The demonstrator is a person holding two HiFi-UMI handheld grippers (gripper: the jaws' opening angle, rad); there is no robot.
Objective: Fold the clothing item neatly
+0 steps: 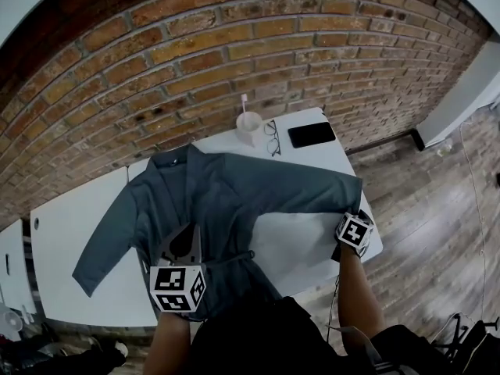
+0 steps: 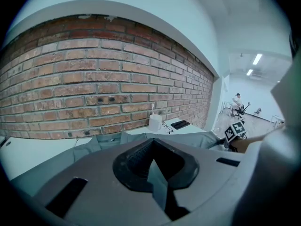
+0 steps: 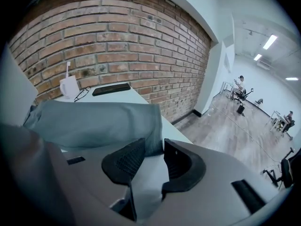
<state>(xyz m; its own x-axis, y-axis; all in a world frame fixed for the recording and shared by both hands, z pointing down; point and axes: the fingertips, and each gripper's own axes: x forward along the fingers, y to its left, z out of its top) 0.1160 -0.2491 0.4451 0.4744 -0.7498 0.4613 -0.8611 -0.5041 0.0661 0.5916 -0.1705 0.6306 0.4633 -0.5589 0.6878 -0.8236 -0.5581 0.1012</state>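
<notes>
Two grips are needed: the left hand-held gripper (image 2: 153,166) is clamped on the shirt (image 1: 226,186) spread over the surface (image 1: 308,244), so the cuff (image 3: 143,121) at the tips of the right hand-held gripper (image 3: 154,155), its jaws parted, should be pinched squarely.

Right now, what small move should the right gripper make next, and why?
Probably close the right gripper on the sleeve cuff. Its jaws stand apart with the cuff edge at their tips, unpinched, while the left gripper is shut on the garment. A grip there would let the sleeve fold inward.
</notes>
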